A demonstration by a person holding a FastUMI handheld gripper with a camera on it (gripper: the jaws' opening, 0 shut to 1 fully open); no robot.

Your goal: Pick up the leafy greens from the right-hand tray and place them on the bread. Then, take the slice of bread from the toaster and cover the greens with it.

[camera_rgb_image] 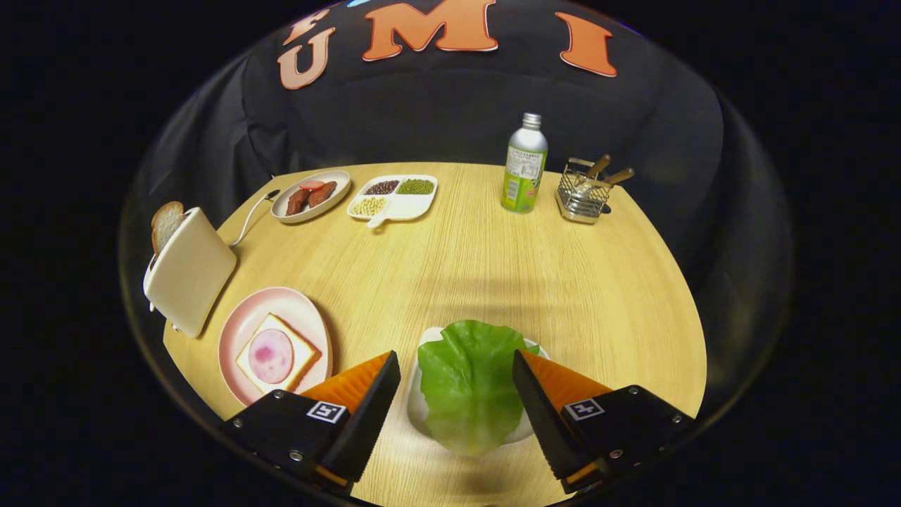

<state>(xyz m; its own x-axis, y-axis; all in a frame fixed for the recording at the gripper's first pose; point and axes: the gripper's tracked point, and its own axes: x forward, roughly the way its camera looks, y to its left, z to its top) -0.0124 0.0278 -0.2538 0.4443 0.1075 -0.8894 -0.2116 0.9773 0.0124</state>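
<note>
Gripper (456, 366) was spread wide, fingers apart and pressing on nothing, straddling the leafy greens (468, 384) from above. The greens lay in their small white tray (417, 405) on the wooden table (493, 267), between the fingers and not yet lifted. Off to the left of the fingers, the pink plate (239, 331) held the bread (299, 348) with a round slice of meat (270, 355) on top, no greens on it. Beyond that plate, the toaster (190, 271) had its slice of bread (166, 224) sticking up from the slot. Judged: nothing of the task was complete; the first pick looked about to begin, with placing the greens and both steps for the toaster slice left to do.
</note>
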